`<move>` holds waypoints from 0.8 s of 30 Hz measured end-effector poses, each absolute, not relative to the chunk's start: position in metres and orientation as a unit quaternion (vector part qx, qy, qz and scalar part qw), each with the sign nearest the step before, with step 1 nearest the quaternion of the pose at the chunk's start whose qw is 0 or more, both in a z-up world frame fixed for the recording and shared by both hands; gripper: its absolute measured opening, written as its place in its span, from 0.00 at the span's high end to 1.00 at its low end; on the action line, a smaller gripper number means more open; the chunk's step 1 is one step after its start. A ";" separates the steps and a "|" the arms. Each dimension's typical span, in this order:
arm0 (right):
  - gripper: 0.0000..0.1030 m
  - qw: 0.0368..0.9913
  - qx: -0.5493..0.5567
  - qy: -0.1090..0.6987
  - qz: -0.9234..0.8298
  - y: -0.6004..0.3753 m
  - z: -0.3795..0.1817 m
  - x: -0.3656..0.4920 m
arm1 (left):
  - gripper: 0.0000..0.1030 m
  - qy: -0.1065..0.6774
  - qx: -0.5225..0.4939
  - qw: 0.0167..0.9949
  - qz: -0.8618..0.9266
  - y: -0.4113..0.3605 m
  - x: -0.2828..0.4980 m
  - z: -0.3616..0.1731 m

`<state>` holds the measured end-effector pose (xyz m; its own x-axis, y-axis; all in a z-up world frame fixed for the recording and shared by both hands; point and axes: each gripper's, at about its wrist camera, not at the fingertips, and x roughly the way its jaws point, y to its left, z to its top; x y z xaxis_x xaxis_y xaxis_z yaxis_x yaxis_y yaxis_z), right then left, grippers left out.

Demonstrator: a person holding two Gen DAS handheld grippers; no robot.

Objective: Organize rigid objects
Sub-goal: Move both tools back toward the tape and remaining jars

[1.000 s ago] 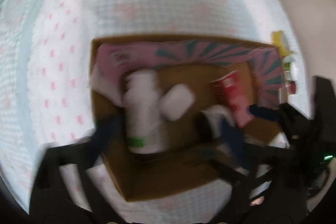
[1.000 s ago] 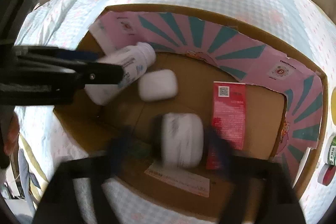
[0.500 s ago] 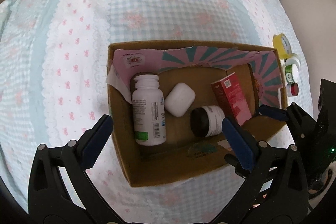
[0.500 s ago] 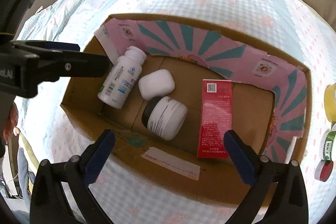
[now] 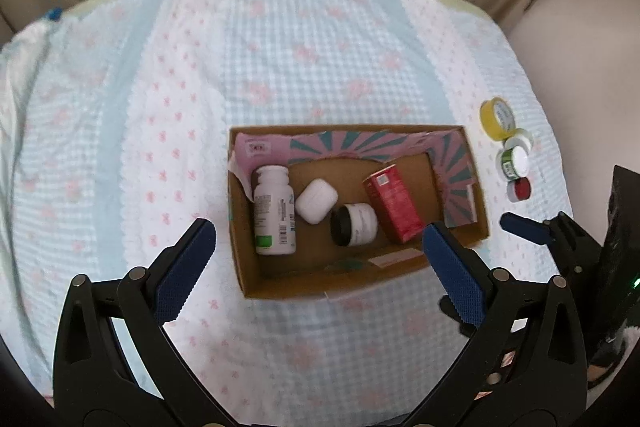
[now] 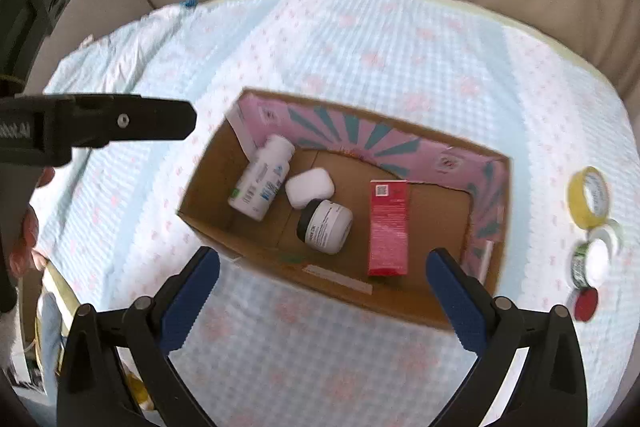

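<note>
An open brown cardboard box (image 5: pixel 362 281) sat on the blue-and-pink checked cloth (image 5: pixel 280 47), holding a red carton (image 5: pixel 394 207), white pill bottle (image 5: pixel 274 211), white jar (image 5: pixel 356 225) and white earbud case (image 5: pixel 316 201). Above its near edge, the left gripper (image 5: pixel 318 263) and right gripper (image 6: pixel 320 291) hovered empty, fingers spread wide.
</note>
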<state>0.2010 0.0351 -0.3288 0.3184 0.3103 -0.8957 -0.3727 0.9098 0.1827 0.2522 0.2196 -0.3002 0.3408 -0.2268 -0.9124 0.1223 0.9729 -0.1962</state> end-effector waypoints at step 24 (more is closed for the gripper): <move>0.00 0.880 0.034 0.470 0.050 -0.227 -0.176 0.122 | 0.00 0.483 -0.030 0.864 -0.141 0.053 0.163 -0.188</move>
<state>0.1216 -0.2270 -0.1763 0.5524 0.1202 -0.8248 -0.0566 0.9927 0.1067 0.1631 0.0530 -0.1881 0.4948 -0.2718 -0.8254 0.2140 0.9587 -0.1874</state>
